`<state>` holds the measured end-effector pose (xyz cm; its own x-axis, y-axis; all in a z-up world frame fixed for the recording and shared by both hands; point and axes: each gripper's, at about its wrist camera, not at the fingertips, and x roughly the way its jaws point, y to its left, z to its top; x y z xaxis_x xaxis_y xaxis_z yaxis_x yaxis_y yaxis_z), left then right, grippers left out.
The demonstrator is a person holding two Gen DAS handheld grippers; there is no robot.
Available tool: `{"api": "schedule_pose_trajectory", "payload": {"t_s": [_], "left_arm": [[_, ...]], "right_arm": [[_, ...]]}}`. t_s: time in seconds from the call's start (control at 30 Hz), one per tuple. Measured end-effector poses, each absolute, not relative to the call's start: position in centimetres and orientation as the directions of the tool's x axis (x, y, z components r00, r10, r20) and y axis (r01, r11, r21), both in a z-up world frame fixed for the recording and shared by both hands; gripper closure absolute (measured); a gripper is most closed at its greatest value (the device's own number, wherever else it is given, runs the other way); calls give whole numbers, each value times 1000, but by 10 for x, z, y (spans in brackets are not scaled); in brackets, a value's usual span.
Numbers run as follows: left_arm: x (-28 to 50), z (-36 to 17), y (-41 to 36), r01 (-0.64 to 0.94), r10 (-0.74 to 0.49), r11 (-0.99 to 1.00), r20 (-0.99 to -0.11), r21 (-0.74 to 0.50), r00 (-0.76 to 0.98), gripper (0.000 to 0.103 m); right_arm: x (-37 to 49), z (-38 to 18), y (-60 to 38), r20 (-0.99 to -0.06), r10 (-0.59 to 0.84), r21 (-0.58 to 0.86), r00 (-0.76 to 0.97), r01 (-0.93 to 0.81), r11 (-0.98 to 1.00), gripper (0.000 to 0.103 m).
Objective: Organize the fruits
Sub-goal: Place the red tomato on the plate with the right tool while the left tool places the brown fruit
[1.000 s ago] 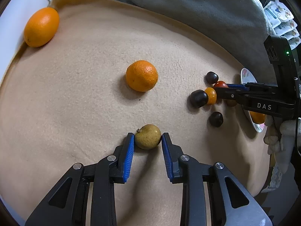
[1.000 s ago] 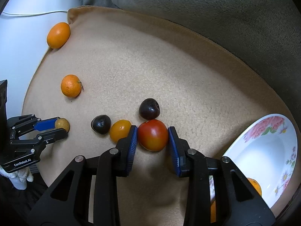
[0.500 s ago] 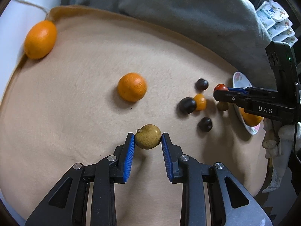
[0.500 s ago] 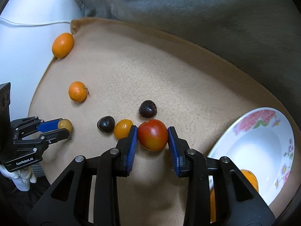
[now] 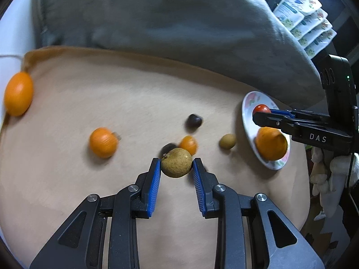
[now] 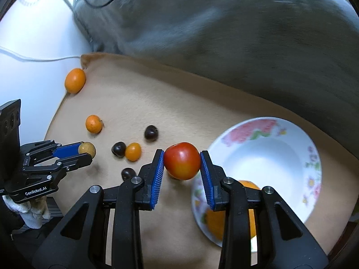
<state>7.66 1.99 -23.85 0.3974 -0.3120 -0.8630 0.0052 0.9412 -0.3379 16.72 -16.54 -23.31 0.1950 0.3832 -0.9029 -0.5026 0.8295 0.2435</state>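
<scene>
My left gripper (image 5: 176, 168) is shut on a small brown-green fruit (image 5: 176, 162) and holds it above the tan cloth. It also shows in the right wrist view (image 6: 87, 149). My right gripper (image 6: 181, 163) is shut on a red tomato (image 6: 181, 160) and holds it at the near rim of a white flowered bowl (image 6: 269, 148). The tomato (image 5: 261, 109) hangs over the bowl (image 5: 249, 103) in the left wrist view. An orange (image 5: 271, 143) lies in the bowl.
On the tan cloth (image 6: 179, 103) lie two oranges (image 6: 75, 80) (image 6: 93, 123), a small orange tomato (image 6: 133, 151), several dark fruits (image 6: 151, 132) and another brown fruit (image 5: 227, 141). A grey blanket (image 6: 224, 33) lies behind. Cables run at the left.
Both grippers have lifted their fruits off the cloth. The right one has carried the tomato rightward to the bowl's rim. The left one has moved toward the cluster of small fruits.
</scene>
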Motion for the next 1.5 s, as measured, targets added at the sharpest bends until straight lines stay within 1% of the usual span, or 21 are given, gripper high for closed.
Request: {"api": "schedule_pose_trajectory", "payload": {"t_s": [0.4, 0.67, 1.07, 1.5], "left_arm": [[108, -228, -32, 119, -363, 931, -849, -344, 385, 75], [123, -223, -56, 172, -383, 923, -846, -343, 371, 75], [141, -222, -87, 213, -394, 917, -847, -337, 356, 75], [154, -223, -112, 236, -406, 910, -849, -341, 337, 75]], "right_arm": [[175, -226, -235, -903, 342, 223, 261, -396, 891, 69], [177, -230, -275, -908, 317, 219, 275, -334, 917, 69], [175, -241, -296, -912, 307, 223, 273, -298, 928, 69], [169, -246, -307, -913, 310, 229, 266, -296, 928, 69]]}}
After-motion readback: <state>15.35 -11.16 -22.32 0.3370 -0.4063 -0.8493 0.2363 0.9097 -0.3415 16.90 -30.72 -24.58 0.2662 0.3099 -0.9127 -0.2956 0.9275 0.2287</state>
